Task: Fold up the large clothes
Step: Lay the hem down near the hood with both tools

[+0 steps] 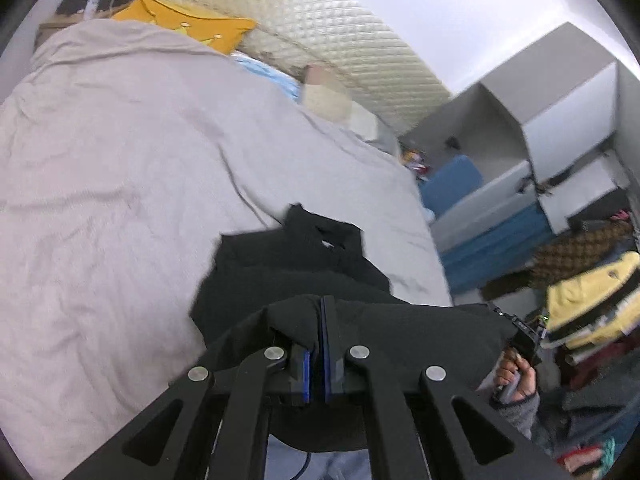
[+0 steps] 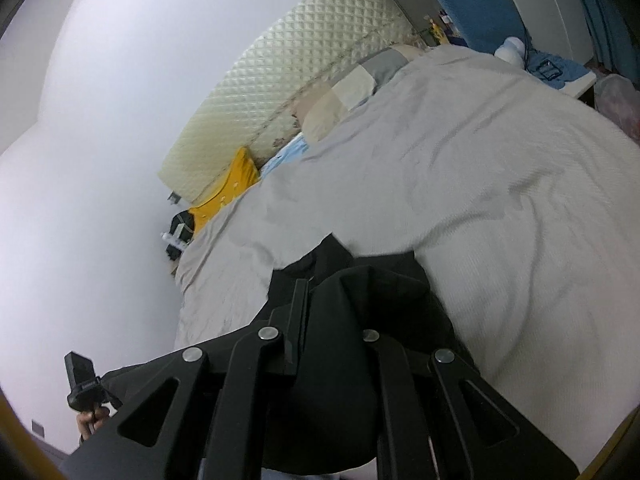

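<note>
A black padded jacket [image 1: 288,276] hangs over the near edge of the bed, its collar end lying on the grey bedspread [image 1: 120,160]. My left gripper [image 1: 318,312] is shut on a fold of the jacket's hem edge, blue pads pressed together. In the right wrist view the same jacket [image 2: 360,292] bunches over my right gripper [image 2: 320,296], which is shut on its fabric; only the left finger shows, the other is buried in cloth. The right gripper's body and the hand holding it appear at the right of the left wrist view [image 1: 520,344].
A yellow pillow [image 1: 188,24] and a blue cloth lie by the quilted headboard [image 1: 320,32]. A pile of clothes [image 1: 588,308] stands right of the bed, beside white and blue cabinets [image 1: 540,152]. The grey bedspread also fills the right wrist view [image 2: 480,180].
</note>
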